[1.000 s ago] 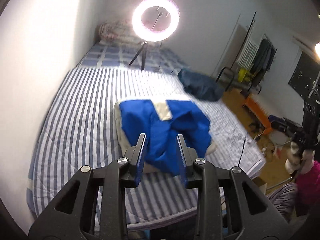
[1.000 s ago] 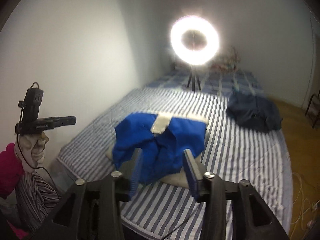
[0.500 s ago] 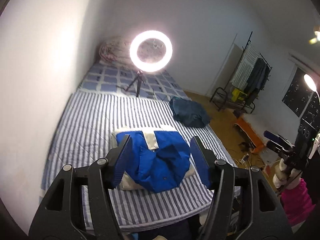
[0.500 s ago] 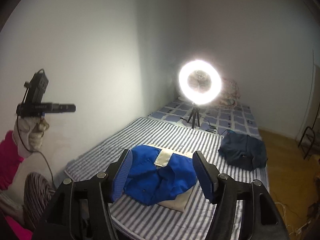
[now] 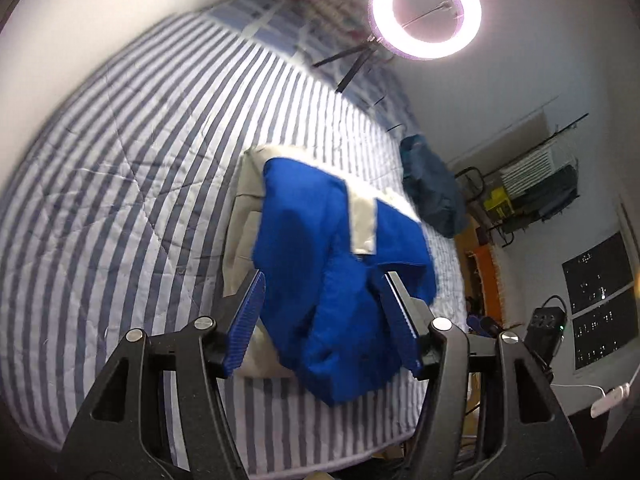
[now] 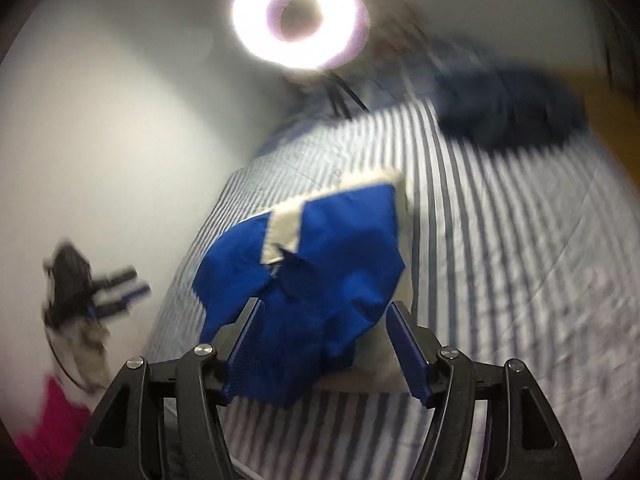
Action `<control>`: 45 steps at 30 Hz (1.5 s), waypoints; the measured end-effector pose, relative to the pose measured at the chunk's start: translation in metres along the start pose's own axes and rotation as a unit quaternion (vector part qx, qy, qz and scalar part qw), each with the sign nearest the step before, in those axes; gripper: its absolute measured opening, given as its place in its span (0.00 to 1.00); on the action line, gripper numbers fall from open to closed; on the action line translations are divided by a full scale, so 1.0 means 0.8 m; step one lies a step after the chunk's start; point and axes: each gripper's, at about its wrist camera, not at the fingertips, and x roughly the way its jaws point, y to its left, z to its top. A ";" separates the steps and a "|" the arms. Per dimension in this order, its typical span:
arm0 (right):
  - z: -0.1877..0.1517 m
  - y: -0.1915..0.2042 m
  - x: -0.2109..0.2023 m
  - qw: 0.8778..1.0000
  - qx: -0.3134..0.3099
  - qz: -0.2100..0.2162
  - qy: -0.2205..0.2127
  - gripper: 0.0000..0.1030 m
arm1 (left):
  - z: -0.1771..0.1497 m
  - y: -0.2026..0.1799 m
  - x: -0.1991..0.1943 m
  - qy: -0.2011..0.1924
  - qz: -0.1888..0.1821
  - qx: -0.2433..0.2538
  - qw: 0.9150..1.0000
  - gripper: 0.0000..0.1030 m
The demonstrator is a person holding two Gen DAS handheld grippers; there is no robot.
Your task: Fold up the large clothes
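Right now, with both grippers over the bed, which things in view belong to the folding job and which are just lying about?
Belongs to the job:
- blue and cream jacket, bunched on the striped bed
- left gripper, open
- right gripper, open

Just lying about:
- dark navy garment, apart from the jacket
- ring light on its tripod
- clothes rack

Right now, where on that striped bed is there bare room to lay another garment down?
The widest bare stretch of the striped bed lies between the wall and the blue jacket. The side by the dark garment is narrower, and the ring light crowds the far end.
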 end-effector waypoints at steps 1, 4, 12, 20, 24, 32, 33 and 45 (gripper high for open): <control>0.002 -0.013 0.014 1.000 0.015 0.005 0.004 0.64 | 0.004 0.004 0.012 0.004 0.002 -0.001 1.000 0.60; 0.003 -0.033 0.046 0.999 0.028 0.005 0.027 0.64 | 0.014 0.028 0.050 0.015 0.002 -0.040 0.999 0.60; 0.008 -0.044 0.102 0.996 0.063 0.020 0.061 0.41 | 0.029 0.065 0.105 0.030 -0.015 -0.115 0.993 0.57; 0.009 -0.058 0.102 0.991 0.098 0.076 0.057 0.32 | 0.022 0.061 0.126 0.049 -0.032 -0.126 0.990 0.23; 0.007 -0.065 0.115 0.989 0.110 0.070 0.071 0.00 | 0.020 0.049 0.117 0.039 -0.013 -0.101 0.994 0.02; 0.011 -0.034 0.064 0.993 0.061 0.079 0.070 0.00 | -0.003 0.035 0.100 0.063 0.015 -0.056 0.996 0.01; 0.003 -0.038 0.071 0.994 0.052 0.056 0.084 0.00 | -0.009 0.044 0.112 0.078 0.031 -0.055 0.995 0.01; 0.010 -0.036 0.083 0.991 -0.018 -0.061 0.114 0.23 | -0.023 -0.003 0.089 0.055 0.132 0.033 0.989 0.16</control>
